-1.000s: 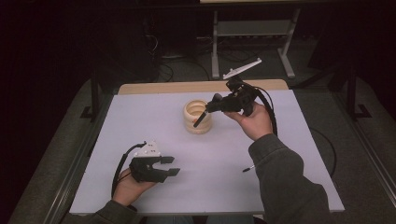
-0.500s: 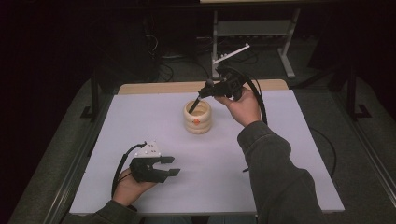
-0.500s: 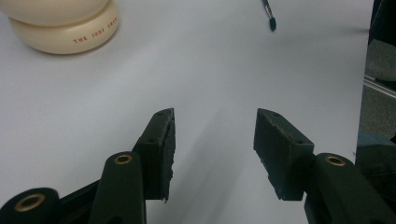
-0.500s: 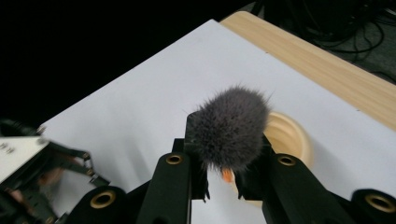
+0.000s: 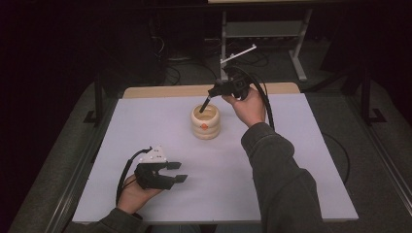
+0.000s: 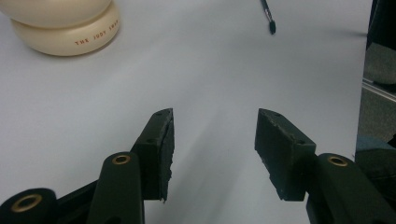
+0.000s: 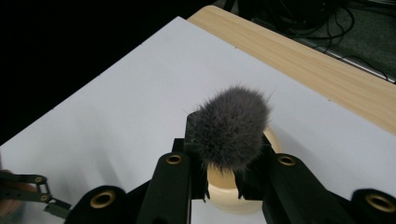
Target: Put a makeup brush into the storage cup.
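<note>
The right gripper (image 5: 208, 101) had its jaws clamped on a fluffy grey makeup brush (image 7: 232, 128), bristles sticking up toward the camera in the right gripper view. Compared with half a second before, it had come further over the cream ringed pot (image 5: 206, 122), so the dark handle end of the brush sat right at the pot's mouth in the high view; a second back it was still off to the pot's right side. I couldn't tell if the tip was touching the rim or just above it.

The pot itself hadn't budged, sitting at the far middle of the white table top (image 5: 243, 184), with some small orange lettering near its base in the left gripper view (image 6: 65, 28).

The left gripper (image 5: 174, 172) stayed put near the front left of the table, resting low, jaws spread apart with nothing between them. Same spot as in both earlier shots.

One more thing: a thin dark brush (image 6: 267, 14) lay on the table well past the left gripper's jaws, apart from the pot.
</note>
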A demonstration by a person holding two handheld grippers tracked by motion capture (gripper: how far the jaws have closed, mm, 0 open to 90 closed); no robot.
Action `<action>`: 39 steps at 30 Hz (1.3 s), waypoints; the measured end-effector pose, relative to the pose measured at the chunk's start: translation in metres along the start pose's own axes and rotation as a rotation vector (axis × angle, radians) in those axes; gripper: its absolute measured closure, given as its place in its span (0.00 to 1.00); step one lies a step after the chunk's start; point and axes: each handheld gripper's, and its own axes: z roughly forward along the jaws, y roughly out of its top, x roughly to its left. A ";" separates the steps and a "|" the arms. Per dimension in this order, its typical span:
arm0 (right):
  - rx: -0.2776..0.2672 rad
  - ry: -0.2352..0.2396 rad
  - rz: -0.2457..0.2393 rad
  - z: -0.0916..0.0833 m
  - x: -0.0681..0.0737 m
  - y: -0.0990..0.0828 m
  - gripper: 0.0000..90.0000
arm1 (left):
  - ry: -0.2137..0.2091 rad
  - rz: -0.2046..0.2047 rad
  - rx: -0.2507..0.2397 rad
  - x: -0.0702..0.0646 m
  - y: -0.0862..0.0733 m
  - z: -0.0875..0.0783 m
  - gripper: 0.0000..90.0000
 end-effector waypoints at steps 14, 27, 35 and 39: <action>0.022 -0.035 0.047 0.023 -0.008 -0.011 0.84 | 0.004 -0.011 -0.013 0.000 0.001 -0.002 0.51; 0.048 -0.048 0.048 0.037 -0.009 -0.018 0.84 | 0.011 -0.015 -0.011 0.000 0.001 -0.003 0.48; 0.054 -0.043 0.069 0.044 -0.015 -0.028 0.84 | 0.011 -0.021 -0.010 0.000 0.001 -0.002 0.47; 0.060 -0.040 0.074 0.046 -0.015 -0.029 0.84 | 0.013 -0.013 -0.002 0.001 0.001 -0.003 0.47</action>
